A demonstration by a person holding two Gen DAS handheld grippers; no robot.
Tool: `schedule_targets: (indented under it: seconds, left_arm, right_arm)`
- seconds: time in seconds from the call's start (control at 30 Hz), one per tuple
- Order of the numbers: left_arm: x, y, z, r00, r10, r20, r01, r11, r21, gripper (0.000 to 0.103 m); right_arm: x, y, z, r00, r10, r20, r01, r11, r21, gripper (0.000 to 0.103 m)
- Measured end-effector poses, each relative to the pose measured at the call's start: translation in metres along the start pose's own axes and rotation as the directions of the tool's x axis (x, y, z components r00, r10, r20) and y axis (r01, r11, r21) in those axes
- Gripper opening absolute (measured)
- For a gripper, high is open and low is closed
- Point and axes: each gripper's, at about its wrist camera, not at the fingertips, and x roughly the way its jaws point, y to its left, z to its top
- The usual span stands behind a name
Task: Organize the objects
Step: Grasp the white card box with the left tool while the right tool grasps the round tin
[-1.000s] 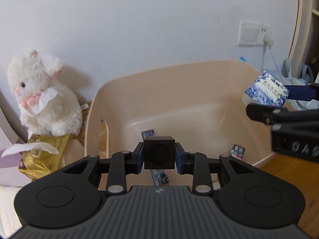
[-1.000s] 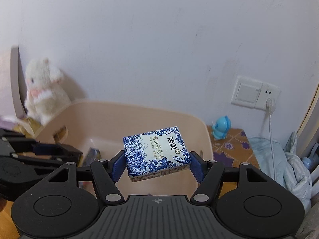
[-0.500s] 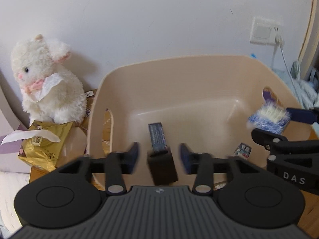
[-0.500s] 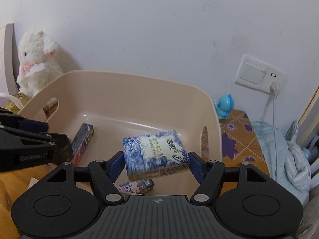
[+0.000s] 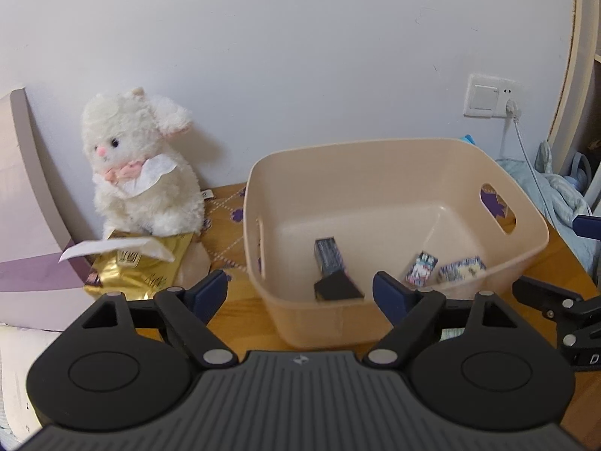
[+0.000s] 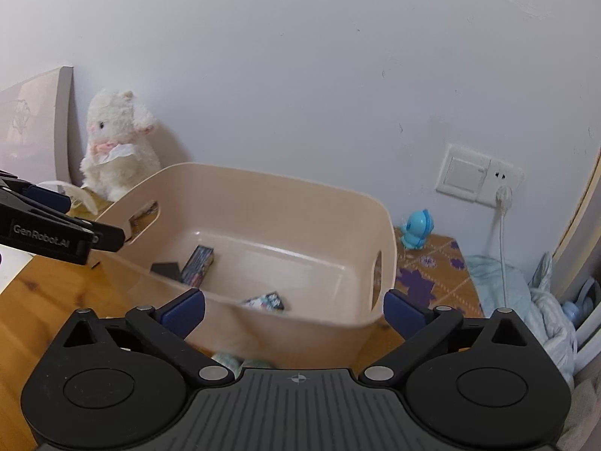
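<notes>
Now, through your left wrist camera, your left gripper hangs released and empty, jaws spread wide before the near wall of the beige plastic bin. Inside lie a black cube, a dark slim box touching it, a small patterned pack and the blue-and-white tissue pack near the right corner. The white plush rabbit sits left of the bin on a gold tissue pack. From your right wrist camera, your right gripper is likewise released, holding nothing, near the bin's front rim; the tissue pack is hidden here. A blue toy stands beyond the right wall.
</notes>
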Motion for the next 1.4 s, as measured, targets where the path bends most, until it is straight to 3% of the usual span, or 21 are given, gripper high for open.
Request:
schedule_targets:
  seconds: [0.27,0.77,1.1,1.4]
  left_arm:
    - [-0.014,0.014,-0.032,1.000,-0.011,-0.015,0.011,1.000,-0.009,0.086]
    - [0.010,0.020,-0.096,0.994,-0.019,-0.108,0.018,1.000,-0.013,0.086]
    - [0.030,0.012,-0.111,0.990,-0.054,-0.128,0.053,0.999,-0.009,0.086]
    - [0.049,0.011,-0.110,0.994,-0.066,-0.089,0.067,0.998,0.006,0.089]
  right_arm:
    - [-0.009,0.011,-0.028,0.999,0.004,-0.037,-0.004,1.000,-0.006,0.103]
    - [0.007,0.016,-0.076,0.989,0.024,-0.149,-0.023,1.000,0.007,0.103]
    - [0.025,0.020,-0.093,0.974,0.058,-0.221,-0.056,0.998,0.015,0.103]
    - [0.042,0.025,-0.100,0.966,0.095,-0.242,-0.080,0.994,0.074,0.103]
